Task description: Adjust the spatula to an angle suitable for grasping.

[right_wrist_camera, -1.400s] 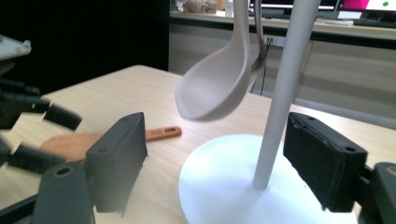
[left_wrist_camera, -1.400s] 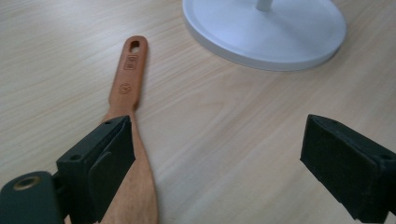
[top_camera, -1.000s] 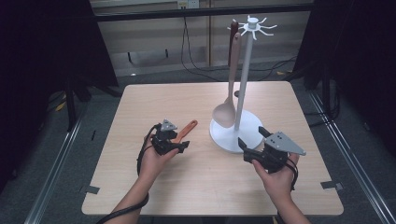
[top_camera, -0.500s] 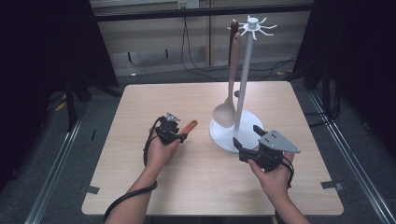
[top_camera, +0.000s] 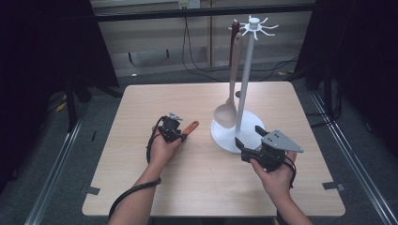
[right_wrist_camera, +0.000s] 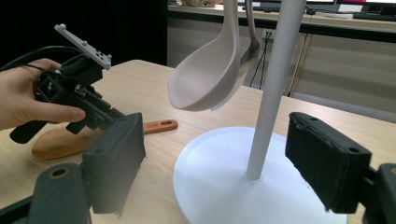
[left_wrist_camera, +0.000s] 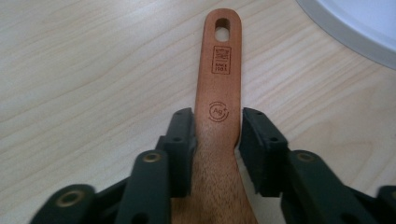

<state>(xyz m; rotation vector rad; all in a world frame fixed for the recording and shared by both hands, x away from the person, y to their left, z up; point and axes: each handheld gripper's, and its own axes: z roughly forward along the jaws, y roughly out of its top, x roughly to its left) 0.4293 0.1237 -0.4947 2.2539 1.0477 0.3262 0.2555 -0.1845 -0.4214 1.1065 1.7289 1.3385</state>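
Observation:
A wooden spatula (left_wrist_camera: 219, 60) lies flat on the table, its orange handle (top_camera: 191, 125) pointing toward the white utensil stand (top_camera: 245, 79). My left gripper (left_wrist_camera: 217, 121) is shut on the handle's narrow part, one jaw pressed to each side. The stand's pole rises from a round white base (right_wrist_camera: 224, 186). A beige spoon (top_camera: 225, 115) hangs from the hooks at its top, its bowl (right_wrist_camera: 205, 79) just above the base. My right gripper (top_camera: 248, 137) is open at the near edge of the base, jaws wide and empty (right_wrist_camera: 217, 140), facing the pole.
A second, darker utensil (top_camera: 234, 28) hangs behind the spoon. The stand's base edge (left_wrist_camera: 355, 23) lies just beyond the spatula handle's tip. Bare light wood tabletop (top_camera: 141, 108) spreads left of the left hand. Cables trail from both grippers.
My left gripper has slid forward along the spatula toward its handle end. The right gripper has edged left and closer to the stand's base. The spatula has stayed in place.

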